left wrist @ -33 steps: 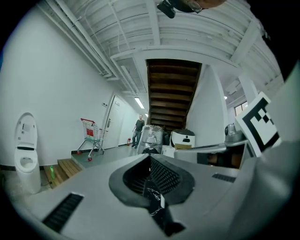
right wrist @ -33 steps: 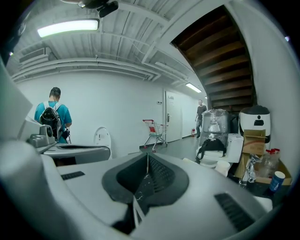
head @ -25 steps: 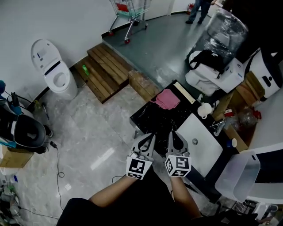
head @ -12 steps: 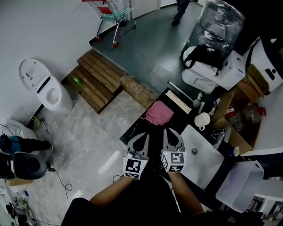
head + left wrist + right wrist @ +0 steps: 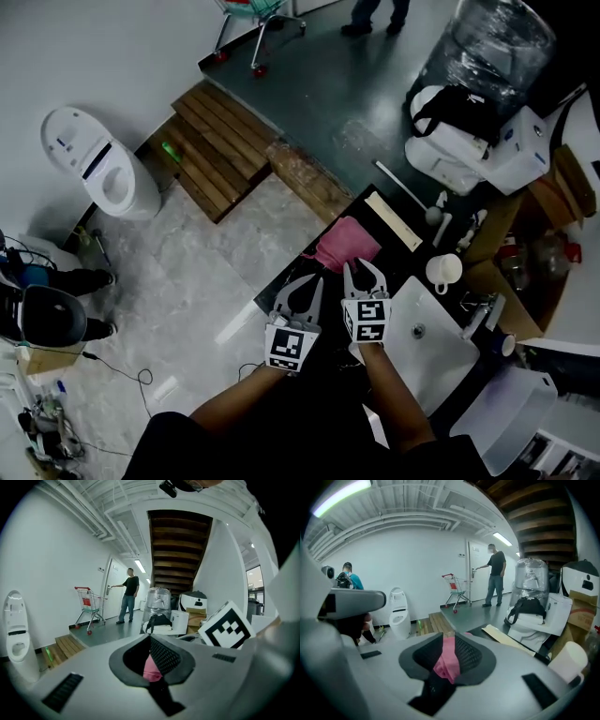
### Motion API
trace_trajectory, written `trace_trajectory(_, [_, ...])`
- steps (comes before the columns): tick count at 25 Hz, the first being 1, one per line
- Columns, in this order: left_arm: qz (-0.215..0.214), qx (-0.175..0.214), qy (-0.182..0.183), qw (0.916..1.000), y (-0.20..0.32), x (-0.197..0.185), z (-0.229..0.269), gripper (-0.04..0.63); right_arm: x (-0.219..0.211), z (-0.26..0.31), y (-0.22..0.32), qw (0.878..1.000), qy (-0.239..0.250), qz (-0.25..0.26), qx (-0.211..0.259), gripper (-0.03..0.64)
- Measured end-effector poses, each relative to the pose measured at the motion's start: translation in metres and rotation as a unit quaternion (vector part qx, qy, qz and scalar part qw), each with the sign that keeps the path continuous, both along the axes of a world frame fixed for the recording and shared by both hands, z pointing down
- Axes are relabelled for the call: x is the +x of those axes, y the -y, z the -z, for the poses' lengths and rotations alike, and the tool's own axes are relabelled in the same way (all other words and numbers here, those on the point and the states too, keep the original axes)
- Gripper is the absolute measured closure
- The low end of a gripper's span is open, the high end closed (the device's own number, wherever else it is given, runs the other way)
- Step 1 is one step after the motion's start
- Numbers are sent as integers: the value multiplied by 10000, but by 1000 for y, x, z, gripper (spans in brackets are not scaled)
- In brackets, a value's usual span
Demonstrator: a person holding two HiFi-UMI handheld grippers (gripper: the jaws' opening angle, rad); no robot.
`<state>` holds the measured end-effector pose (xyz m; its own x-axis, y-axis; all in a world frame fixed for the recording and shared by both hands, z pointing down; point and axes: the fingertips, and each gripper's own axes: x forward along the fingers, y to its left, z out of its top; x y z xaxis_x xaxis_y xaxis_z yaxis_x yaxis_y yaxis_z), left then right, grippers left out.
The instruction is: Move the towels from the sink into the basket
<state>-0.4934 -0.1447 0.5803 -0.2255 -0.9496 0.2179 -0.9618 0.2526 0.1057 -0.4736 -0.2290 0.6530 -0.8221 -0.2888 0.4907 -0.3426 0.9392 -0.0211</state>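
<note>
Towel [image 5: 347, 242] lay on the black counter [image 5: 405, 262], beside the sink [image 5: 441, 356]. Right claw [image 5: 364, 270] — empty, jaws opening — was at its near edge; left claw [image 5: 317, 282] looked pinched together. Reaching step — next, a firm pinch.

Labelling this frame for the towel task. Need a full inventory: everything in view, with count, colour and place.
towel: 1, pink, on the counter beside the sink
counter: 1, black, centre
sink: 1, white, set in the counter, no towel showing in it
mug: 1, white, counter beyond the sink
plastic bin: 1, pale, lower right
toilet: 1, white, left wall
wooden steps: 1 set, brown, beyond the counter
shopping cart: 1, red, near the door
water bottle: 1, clear, top right
black bag: 1, below the bottle
standing person: 1, dark top, at the door
left gripper: 1, grey, jaws together
right gripper: 1, grey, jaws opening, towel showing between them, not clamped
</note>
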Motion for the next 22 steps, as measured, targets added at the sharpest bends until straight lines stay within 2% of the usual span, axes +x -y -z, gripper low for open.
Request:
trace_trajectory(2, [7, -44, 5, 10000, 4, -5, -3, 583, -11, -17, 8, 9998, -122, 53, -143, 475])
trace_trajectory(5, [22, -116, -28, 9999, 8, -10, -10, 583, -23, -52, 23, 9987, -408, 40, -312, 435])
trace_trajectory(7, [18, -149, -61, 9999, 11, -13, -13, 583, -29, -72, 33, 9972, -585, 5, -473, 321])
trace_trajectory(9, [-2, -178, -82, 9998, 12, -14, -14, 583, -31, -86, 41, 9954, -744, -46, -610, 313])
trace_trajectory(12, [-18, -210, -95, 9997, 11, -15, -18, 583, -31, -102, 49, 9931, -949, -105, -678, 305])
trace_trajectory(18, [-77, -98, -179, 9998, 11, -12, -19, 581, -33, -109, 51, 9919, -1211, 11, -389, 305])
trace_trajectory(19, [-86, -98, -187, 9997, 12, -10, -19, 583, -33, -109, 50, 9915, -1246, 40, -381, 320])
trace_trajectory(20, [-90, -95, -190, 9997, 12, -9, -18, 583, -33, -109, 48, 9910, -1284, 77, -364, 369])
trace_trajectory(21, [-90, -85, -190, 9997, 12, -8, -16, 581, -33, -109, 46, 9908, -1310, 117, -326, 450])
trace_trajectory(22, [-88, -71, -191, 9998, 11, -7, -14, 581, -34, -109, 44, 9909, -1309, 156, -281, 480])
